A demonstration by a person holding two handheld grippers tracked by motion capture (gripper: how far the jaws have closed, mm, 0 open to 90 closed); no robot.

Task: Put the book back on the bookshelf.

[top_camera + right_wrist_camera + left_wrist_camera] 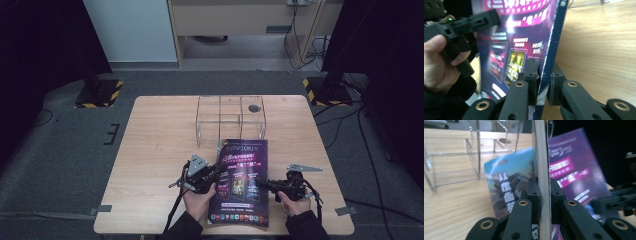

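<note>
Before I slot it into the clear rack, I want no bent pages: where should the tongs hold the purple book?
Probably by its two long side edges, as now: left tongs on the page edge, right tongs on the spine of the purple book, each coming from its own side. The book is thin and wide.

one wooden table (150,150), one clear acrylic rack (230,117) at its far middle (three compartments across), one purple-covered book (243,180) near the front edge, two handheld grippers, left gripper (212,176), right gripper (267,185), two yellow-black striped stand bases (99,92) on the floor, far left and far right
</note>
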